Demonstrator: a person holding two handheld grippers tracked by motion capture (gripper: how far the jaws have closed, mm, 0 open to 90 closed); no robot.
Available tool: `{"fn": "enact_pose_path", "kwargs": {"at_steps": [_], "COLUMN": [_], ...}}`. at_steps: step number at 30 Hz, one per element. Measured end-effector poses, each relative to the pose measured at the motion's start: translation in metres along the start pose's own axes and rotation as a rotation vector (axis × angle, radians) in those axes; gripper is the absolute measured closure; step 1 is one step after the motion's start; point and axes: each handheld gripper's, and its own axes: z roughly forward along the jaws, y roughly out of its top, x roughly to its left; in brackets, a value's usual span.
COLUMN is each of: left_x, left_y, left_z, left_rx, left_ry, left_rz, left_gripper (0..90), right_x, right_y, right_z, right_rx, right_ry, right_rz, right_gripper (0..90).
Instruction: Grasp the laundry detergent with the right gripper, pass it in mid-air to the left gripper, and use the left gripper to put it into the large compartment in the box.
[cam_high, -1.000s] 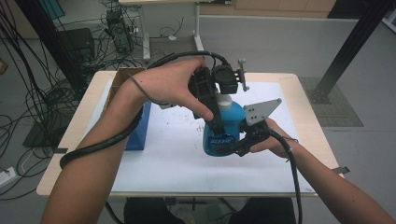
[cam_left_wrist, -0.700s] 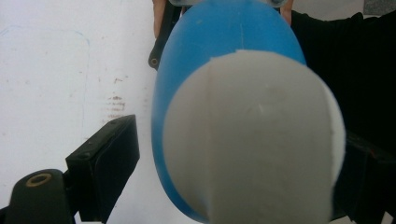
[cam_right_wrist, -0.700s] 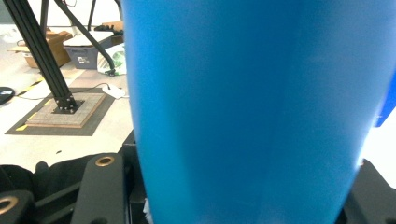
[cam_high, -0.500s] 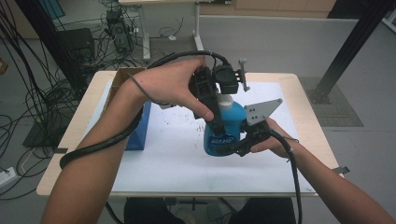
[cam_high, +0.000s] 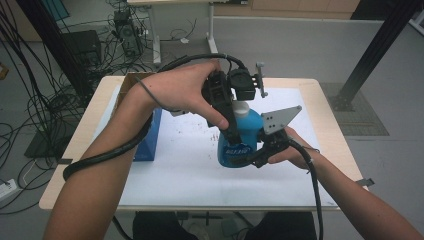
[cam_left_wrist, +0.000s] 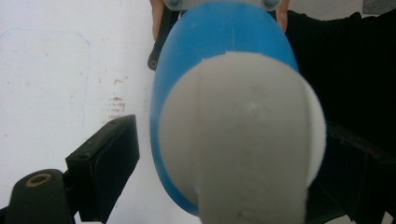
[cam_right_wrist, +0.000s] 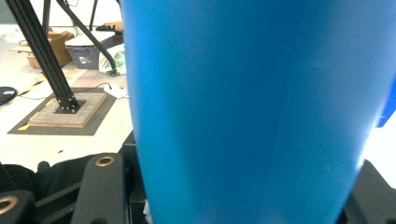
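Worktop: white-covered surface carrying the scene; the work sits right of its centre, within reach of both forearms.
Blue box: stands on the worktop at the left, under the left forearm and well apart from the bottle, so it plays no part in the grip.
Blue bottle: stands upright on the worktop between the two grippers; its body is steadied from the right so that its top can be worked from above.
Right gripper: comes in level from the right at the bottle's lower body. In the right gripper view the blue wall sits between the fingers, which are clamped on it; judged an anchoring hold that keeps the bottle from turning or tipping.
Left gripper: points steeply down over the bottle's top. In the left gripper view the fingers stand apart on either side of the cap, the left one clear of it; contact on the far side cannot be told.
White cap: sits on the bottle's neck, placed for a grasp that appears not yet closed.
Change from the earlier frames: none visible; hands, grippers and bottle keep the same places.
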Motion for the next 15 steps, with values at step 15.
{"fn": "enact_pose_path", "kwargs": {"at_steps": [15], "left_x": [0.0002], "left_y": [-0.0016], "left_z": [-0.0015], "left_rx": [0.005], "left_ry": [0.002], "left_rz": [0.005], "left_gripper": [12.6], "right_x": [-0.0003], "right_y": [0.0003], "right_z": [0.002], "right_rx": [0.009], "right_ry": [0.005], "right_rz": [0.001], "right_gripper": [40.7]}}
